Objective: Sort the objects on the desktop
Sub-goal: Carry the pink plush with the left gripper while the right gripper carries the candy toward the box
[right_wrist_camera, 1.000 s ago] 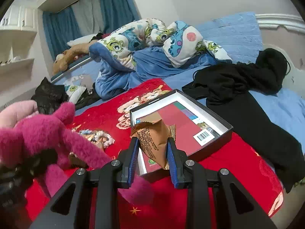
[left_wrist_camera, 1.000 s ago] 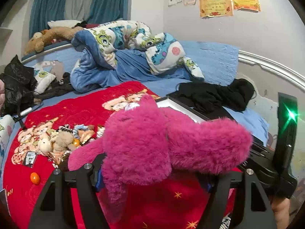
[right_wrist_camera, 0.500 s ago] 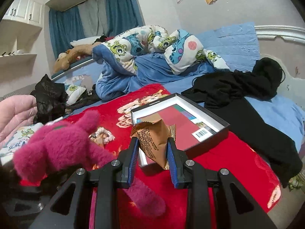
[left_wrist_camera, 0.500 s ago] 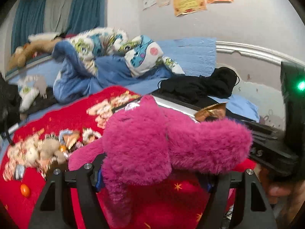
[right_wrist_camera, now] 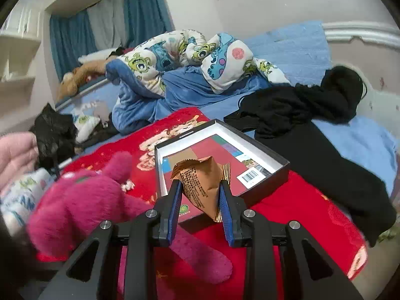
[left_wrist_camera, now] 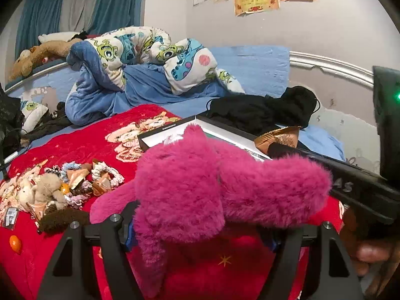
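So my right tool [right_wrist_camera: 199, 195] is clamped on the brown snack packet [right_wrist_camera: 200, 185], and the open black box [right_wrist_camera: 220, 160] sits straight ahead, just beyond it, mid-frame. My left tool [left_wrist_camera: 200, 232] is gripping the pink plush toy [left_wrist_camera: 212, 187], further back at lower left.

Dim indoor light, heavy fisheye warp, dark corners, left edge blurred

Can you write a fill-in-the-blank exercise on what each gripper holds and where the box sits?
1. The left gripper holds a ____ plush toy.
2. The right gripper is shut on a brown ____.
3. The open box lies on the ____ blanket.
Missing words: pink; packet; red
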Motion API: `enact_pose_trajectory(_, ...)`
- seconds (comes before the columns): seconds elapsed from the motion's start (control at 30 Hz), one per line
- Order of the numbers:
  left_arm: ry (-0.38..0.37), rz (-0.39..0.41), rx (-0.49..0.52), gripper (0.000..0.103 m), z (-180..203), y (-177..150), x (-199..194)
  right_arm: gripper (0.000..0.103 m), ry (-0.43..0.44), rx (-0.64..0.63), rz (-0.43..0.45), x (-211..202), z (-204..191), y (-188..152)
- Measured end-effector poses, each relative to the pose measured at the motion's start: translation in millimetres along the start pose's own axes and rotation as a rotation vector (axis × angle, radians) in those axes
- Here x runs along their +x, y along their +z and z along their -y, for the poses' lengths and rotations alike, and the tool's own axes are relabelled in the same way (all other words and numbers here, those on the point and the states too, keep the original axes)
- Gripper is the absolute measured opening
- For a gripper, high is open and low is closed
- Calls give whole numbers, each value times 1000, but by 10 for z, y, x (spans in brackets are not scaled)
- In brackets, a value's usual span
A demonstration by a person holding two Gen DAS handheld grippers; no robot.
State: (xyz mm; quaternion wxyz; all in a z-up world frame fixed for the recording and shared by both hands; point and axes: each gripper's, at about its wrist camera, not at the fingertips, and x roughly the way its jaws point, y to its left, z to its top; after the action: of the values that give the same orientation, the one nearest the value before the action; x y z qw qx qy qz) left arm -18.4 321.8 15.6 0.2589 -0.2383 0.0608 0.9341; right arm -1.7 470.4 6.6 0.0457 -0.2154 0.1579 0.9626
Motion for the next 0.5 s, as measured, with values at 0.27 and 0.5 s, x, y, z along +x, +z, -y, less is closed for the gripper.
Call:
enact_pose_trajectory(0.27, 12, -7, 25, 76, 90, 18, 175, 29, -3, -3, -7, -12, 97, -3)
enact_pose_trajectory(0.5, -15, -4, 4, 76, 82, 133, 222, 29, -2, 36, -8, 12, 241, 34)
